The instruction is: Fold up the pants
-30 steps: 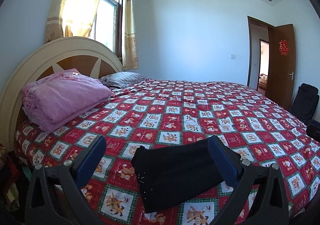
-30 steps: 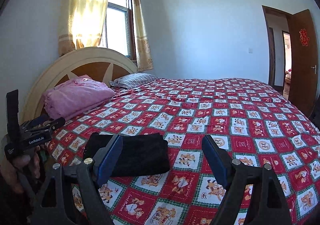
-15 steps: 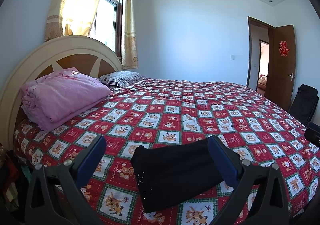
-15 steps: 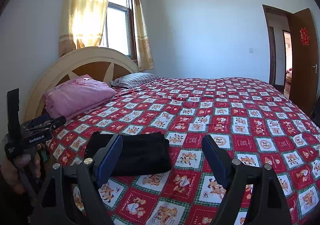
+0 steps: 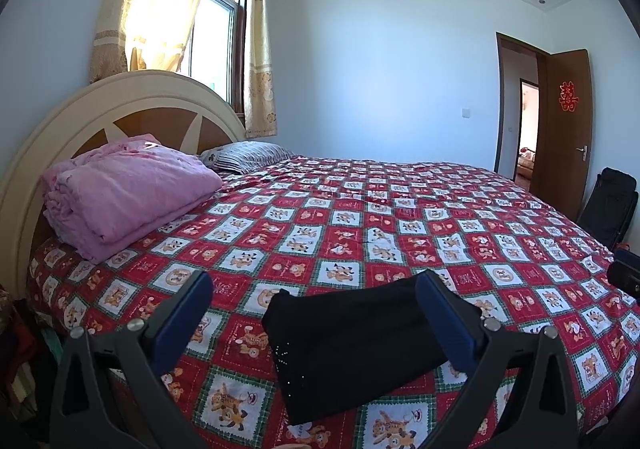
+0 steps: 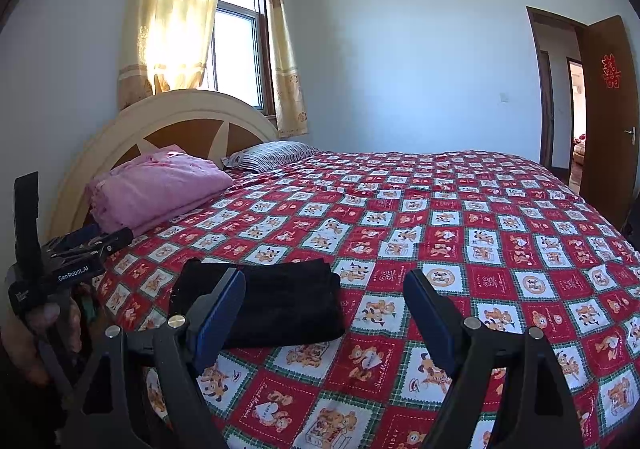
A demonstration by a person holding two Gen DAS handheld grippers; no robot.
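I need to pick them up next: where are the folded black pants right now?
The folded black fabric pants lie on the red checkered bedspread near the bed's near edge, in both views, apart from the pink folded blanket by the headboard.

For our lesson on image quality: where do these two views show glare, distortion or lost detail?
Left wrist view: sunlit curtain blown out, ceiling lines bowed by the fisheye, folded black pants nearly featureless. Right wrist view: same glare at the window, door frame curved, corners vignetted black.
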